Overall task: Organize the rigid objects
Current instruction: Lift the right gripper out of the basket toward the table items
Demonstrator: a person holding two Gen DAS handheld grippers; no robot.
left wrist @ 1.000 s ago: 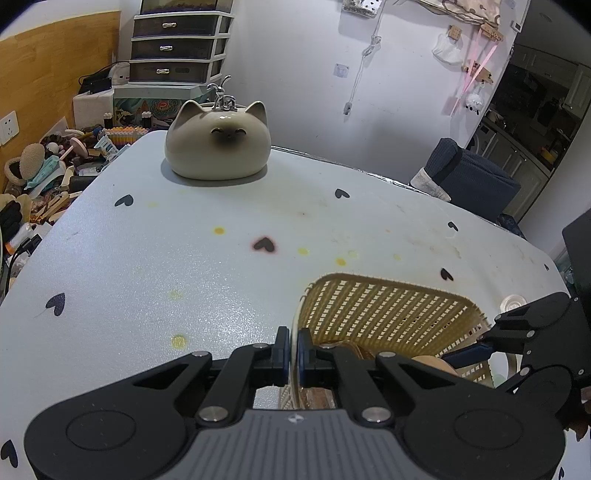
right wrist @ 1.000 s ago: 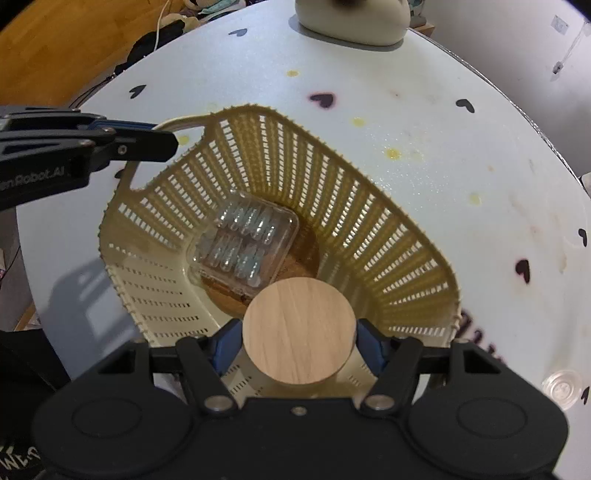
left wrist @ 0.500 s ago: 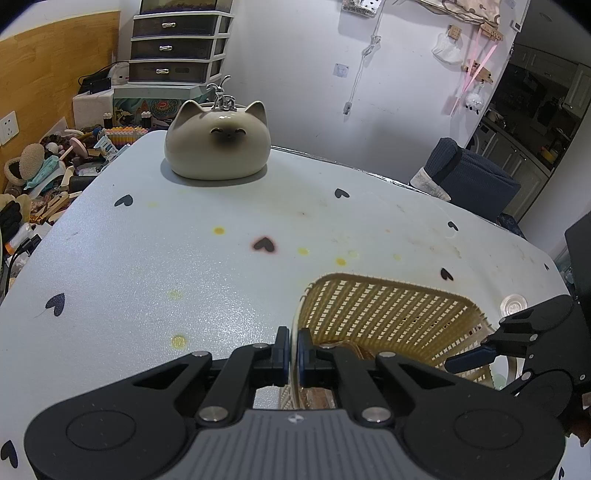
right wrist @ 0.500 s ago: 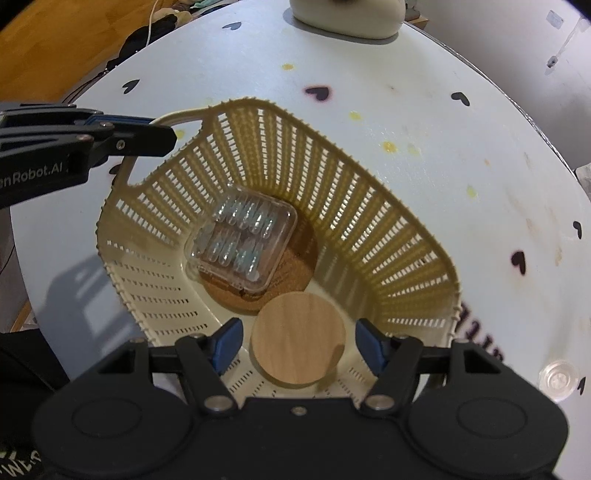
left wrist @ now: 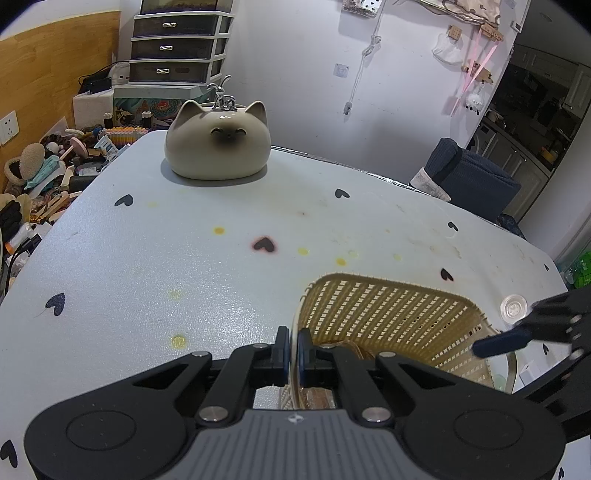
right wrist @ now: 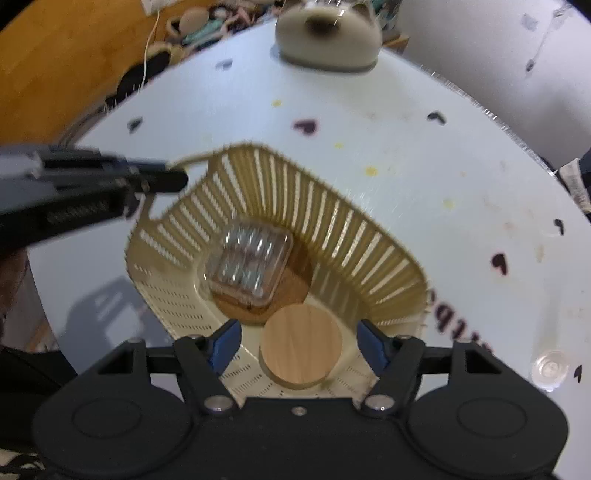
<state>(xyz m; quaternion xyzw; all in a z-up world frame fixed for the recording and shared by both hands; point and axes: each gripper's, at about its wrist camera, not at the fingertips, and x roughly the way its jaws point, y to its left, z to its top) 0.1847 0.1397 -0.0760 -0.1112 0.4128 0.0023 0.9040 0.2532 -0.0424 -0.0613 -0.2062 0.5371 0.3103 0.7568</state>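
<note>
A cream slotted plastic basket [right wrist: 369, 254] [left wrist: 388, 310] stands on the white heart-print table. My left gripper [left wrist: 290, 349] is shut on the basket's rim; it also shows in the right wrist view [right wrist: 162, 179]. Inside the basket lie a round wooden disc [right wrist: 301, 349], a clear plastic box [right wrist: 249, 266] and a brown cork coaster [right wrist: 291, 291] under the box. My right gripper [right wrist: 299, 343] is open and empty above the disc; its blue fingers [left wrist: 498, 341] show at the right in the left wrist view.
A ceramic cat-shaped pot [left wrist: 218, 146] [right wrist: 328, 35] stands at the far side of the table. A small clear round lid [right wrist: 550, 369] [left wrist: 513, 306] lies on the table right of the basket. Clutter and a drawer unit [left wrist: 177, 44] lie beyond the left edge.
My right gripper opened and let the wooden disc drop into the basket, then drew back and up. My left gripper has kept its hold on the rim.
</note>
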